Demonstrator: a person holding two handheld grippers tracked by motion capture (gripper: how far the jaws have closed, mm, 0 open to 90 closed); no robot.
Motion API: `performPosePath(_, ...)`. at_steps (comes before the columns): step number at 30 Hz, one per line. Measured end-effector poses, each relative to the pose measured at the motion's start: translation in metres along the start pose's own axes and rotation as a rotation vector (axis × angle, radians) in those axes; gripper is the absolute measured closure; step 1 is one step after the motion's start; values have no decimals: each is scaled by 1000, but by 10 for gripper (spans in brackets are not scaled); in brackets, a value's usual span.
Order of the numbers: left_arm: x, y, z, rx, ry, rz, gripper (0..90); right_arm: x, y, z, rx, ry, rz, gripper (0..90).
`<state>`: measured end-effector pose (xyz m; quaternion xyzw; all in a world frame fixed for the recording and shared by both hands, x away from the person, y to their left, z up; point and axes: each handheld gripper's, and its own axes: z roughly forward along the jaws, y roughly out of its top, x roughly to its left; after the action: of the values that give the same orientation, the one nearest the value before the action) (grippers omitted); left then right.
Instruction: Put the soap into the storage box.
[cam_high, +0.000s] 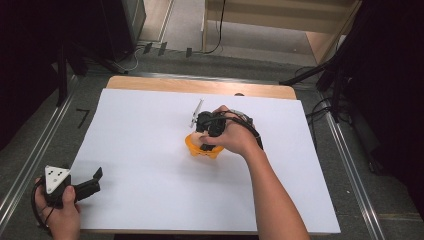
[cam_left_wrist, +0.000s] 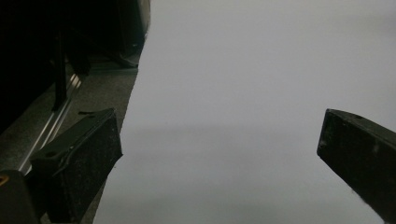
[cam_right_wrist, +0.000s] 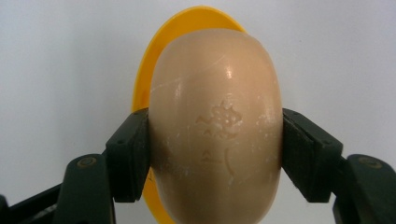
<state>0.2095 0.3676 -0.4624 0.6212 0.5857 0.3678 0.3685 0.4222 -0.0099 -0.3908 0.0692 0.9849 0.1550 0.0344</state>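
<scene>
— What is in your right tongs (cam_right_wrist: 215, 154)?

— A tan bar of soap (cam_right_wrist: 215, 126). My two black jaws squeeze it, one on each side. It has a little stamp pressed into it.

— Where is the soap?

— Right over a yellow dish (cam_right_wrist: 142, 79) near the middle of the white sheet (cam_high: 145, 130). I cannot tell if it touches the dish.

— And your left tongs (cam_high: 95, 181)?

— They sit at the near left edge of the table, jaws wide apart, with nothing between them.
</scene>
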Motion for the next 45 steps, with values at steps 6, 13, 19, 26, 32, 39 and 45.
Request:
performPosePath(6, 0, 0, 0, -5, -3, -7, 2, -2, 1, 2, 5, 23, 19, 323)
performPosePath(13, 1, 0, 0, -5, -6, -11, 2, -1, 1, 3, 10, 29, 9, 319)
performPosePath(19, 1, 0, 0, -5, -6, -12, 2, -2, -1, -3, -3, 28, 46, 289)
performPosePath(26, 1, 0, 0, -3, -6, -14, 2, -3, -8, -14, -26, 9, 79, 249)
performPosePath(32, 1, 0, 1, 0, -6, -9, 2, -3, -18, -22, -42, -6, 121, 190)
performPosePath(39, 1, 0, 1, 1, -3, -12, 2, -6, -28, -28, -33, -20, 149, 107)
performPosePath(45, 1, 0, 0, -1, -4, -17, 2, -8, -32, -31, -21, -20, 170, 71)
